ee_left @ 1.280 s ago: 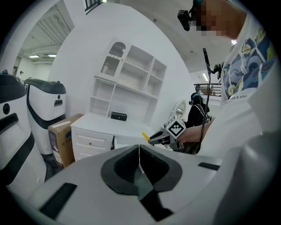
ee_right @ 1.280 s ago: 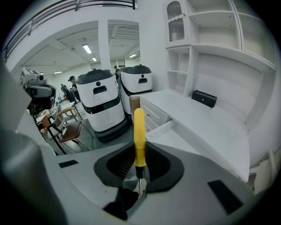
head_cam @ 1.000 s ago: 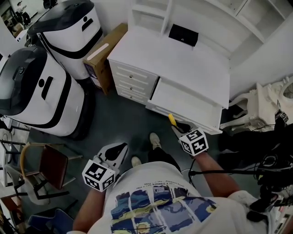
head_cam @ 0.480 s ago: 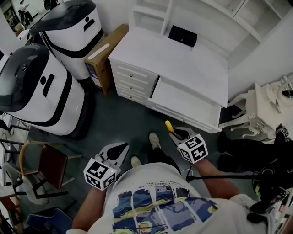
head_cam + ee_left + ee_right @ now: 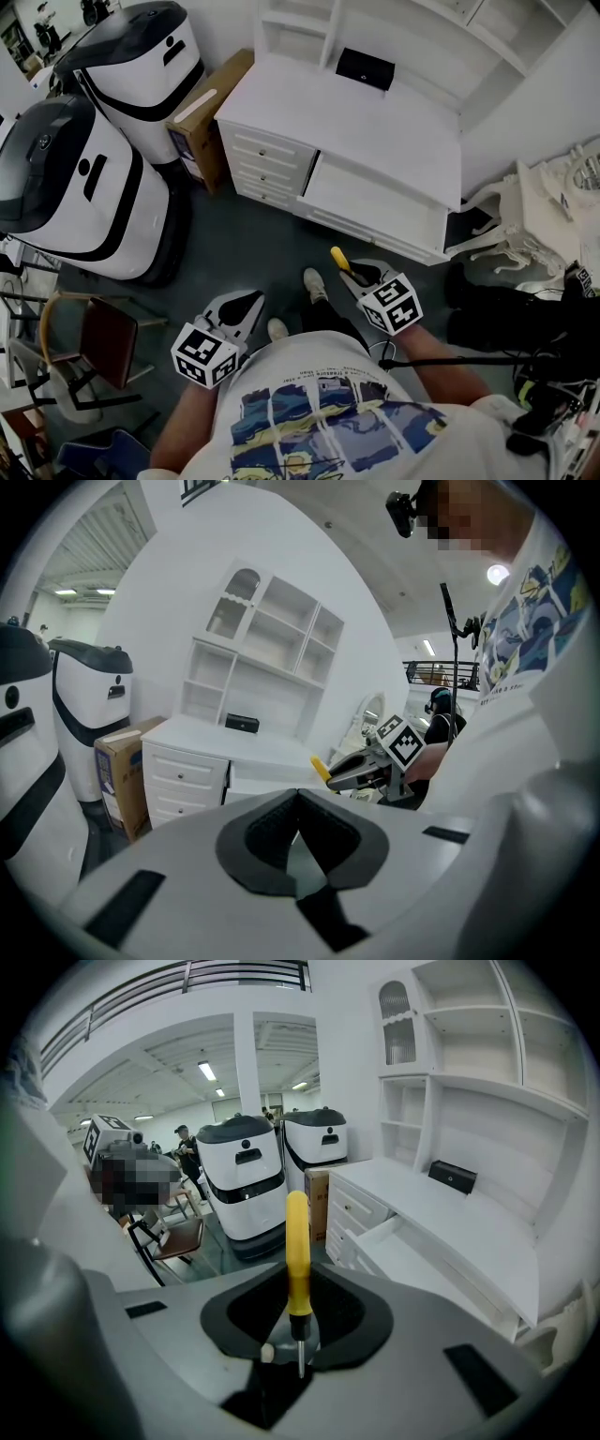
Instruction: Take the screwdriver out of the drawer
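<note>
The right hand-held gripper is pinching the screwdriver between its two jaws. In the right gripper view the dark pads press on the lower end of the yellow handle from both sides. The handle stands out in front past the jaw tips, and the thin metal shaft points back toward the camera. The screwdriver is out of the drawer. In the head view it hangs over the grey floor, near the front edge of the drawer but apart from it, with the handle pointing up and to the left in the picture. The drawer is pulled out of the white bench, and the part of its white inside that is seen is bare. On the back of the bench lies a small black box. The left hand-held gripper is lower and more to the left, in front of the person's body. Its jaws are pressed together at the tips with nothing between them, as the left gripper view shows. A carton leans beside the left end of the bench, next to two large white and black machines. A chair stands at the lower left, and one shoe of the person is on the floor between the two grippers
</note>
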Action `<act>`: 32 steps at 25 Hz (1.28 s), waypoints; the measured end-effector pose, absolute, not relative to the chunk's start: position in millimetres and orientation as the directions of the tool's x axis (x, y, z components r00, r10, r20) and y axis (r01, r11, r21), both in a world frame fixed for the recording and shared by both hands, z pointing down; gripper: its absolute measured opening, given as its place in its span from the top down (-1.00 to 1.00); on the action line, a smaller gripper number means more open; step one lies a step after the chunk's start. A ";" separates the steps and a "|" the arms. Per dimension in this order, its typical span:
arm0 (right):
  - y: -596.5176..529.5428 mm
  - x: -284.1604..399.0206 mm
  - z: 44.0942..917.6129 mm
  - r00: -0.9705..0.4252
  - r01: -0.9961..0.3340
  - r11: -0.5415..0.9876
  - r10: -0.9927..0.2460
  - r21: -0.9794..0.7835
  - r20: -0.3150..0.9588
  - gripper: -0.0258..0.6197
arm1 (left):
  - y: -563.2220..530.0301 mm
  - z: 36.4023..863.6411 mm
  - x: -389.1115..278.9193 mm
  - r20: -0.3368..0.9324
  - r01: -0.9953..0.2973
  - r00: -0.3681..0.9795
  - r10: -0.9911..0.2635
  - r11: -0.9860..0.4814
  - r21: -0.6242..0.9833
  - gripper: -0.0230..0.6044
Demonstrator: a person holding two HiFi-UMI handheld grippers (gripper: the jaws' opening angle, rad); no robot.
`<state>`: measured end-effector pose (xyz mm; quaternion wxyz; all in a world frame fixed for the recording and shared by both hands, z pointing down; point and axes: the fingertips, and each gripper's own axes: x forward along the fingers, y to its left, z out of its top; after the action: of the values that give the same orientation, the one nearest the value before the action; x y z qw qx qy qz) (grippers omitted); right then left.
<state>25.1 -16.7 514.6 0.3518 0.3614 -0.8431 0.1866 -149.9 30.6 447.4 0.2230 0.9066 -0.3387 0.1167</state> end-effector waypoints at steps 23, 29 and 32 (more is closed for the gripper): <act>-1.7 20.5 511.3 -0.511 -0.732 0.678 -0.481 -0.068 0.712 0.63 | 44.2 450.2 -142.0 0.370 -0.656 0.751 -0.546 -0.682 0.323 0.88; -1.7 17.7 514.2 -0.510 -0.731 0.679 -0.476 -0.070 0.716 0.63 | 44.7 453.9 -144.6 0.376 -0.655 0.752 -0.542 -0.680 0.330 0.88; -2.0 16.1 515.0 -0.510 -0.731 0.678 -0.475 -0.071 0.718 0.63 | 44.8 454.1 -145.7 0.377 -0.654 0.753 -0.540 -0.680 0.332 0.88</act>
<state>16.1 -2.0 515.0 0.3449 0.3552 -0.8487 0.1861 -145.7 44.8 454.1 0.2280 0.9080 -0.3286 0.1249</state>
